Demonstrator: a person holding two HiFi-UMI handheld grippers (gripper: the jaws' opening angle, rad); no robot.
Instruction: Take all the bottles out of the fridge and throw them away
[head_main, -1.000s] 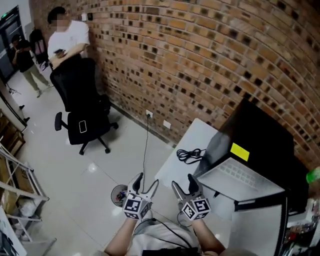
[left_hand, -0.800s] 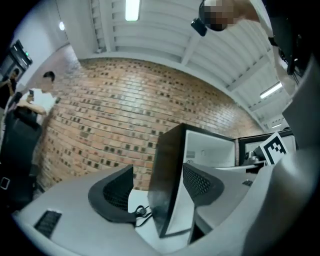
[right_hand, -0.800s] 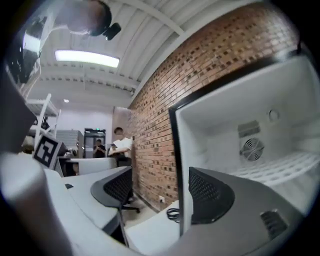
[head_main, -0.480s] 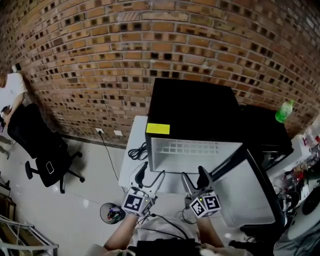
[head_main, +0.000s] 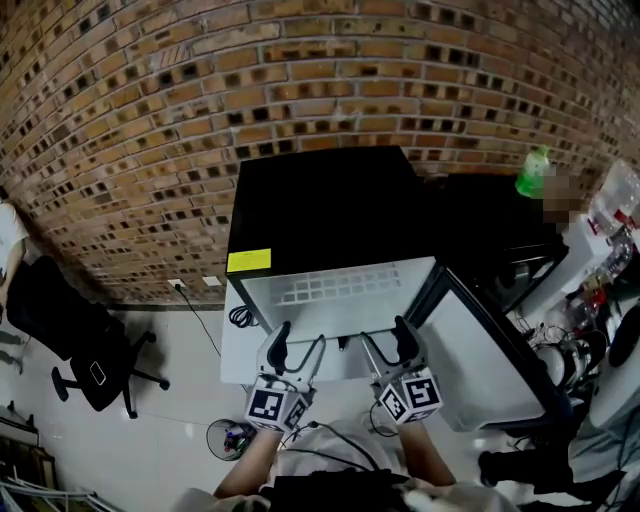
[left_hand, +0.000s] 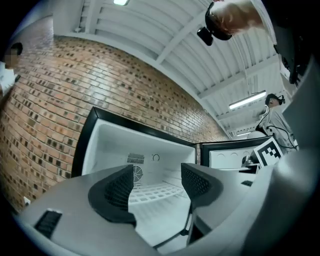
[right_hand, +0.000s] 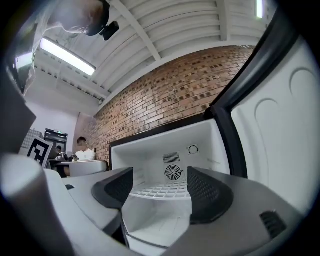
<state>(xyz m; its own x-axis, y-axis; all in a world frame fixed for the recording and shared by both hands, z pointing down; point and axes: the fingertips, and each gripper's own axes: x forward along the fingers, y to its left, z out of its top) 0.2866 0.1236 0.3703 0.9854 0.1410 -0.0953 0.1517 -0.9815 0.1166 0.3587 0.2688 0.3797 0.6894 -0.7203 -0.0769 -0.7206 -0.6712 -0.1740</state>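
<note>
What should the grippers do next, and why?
Probably ease both closer to check the fridge corners the jaws hide. It stands open, yet no bottle shows on or under the wire shelf. The left gripper holds its jaws apart, empty; the right gripper has just been closing its jaws a little, nothing between them.

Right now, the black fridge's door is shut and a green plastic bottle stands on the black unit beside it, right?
No: the door of the black fridge is open, as the head view shows. The green plastic bottle does stand on the black unit beside it.
</note>
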